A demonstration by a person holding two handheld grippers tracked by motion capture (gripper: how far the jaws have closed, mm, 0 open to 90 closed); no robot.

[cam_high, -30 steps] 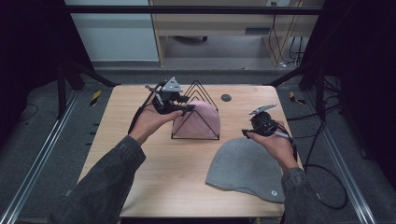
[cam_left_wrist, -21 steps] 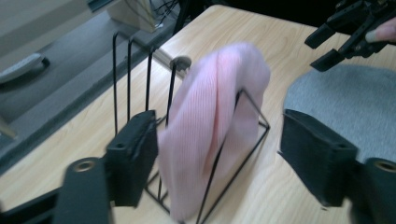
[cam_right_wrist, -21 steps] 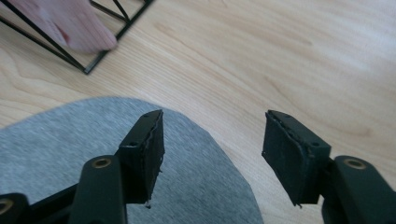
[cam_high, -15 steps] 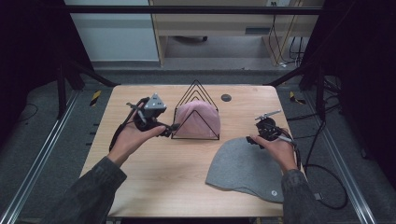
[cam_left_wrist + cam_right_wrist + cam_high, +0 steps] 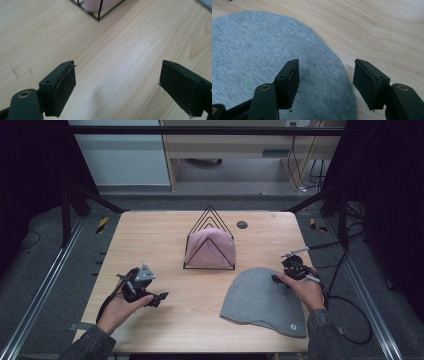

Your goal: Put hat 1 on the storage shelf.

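High view: pale wood table (image 5: 165, 245) on grey floor (image 5: 50, 285), both grippers' jaws wide apart, empty.

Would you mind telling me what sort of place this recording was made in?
Probably a lab or workshop data-recording station: a wooden table stands framed by dark metal struts, cables trail across the grey floor, and a person works a hand-held gripper at it.

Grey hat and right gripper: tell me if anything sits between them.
Nothing visible does. The right gripper hangs open right over the curved edge of the grey hat, one jaw above the fabric, the other above bare table. The wire rack stands farther back.
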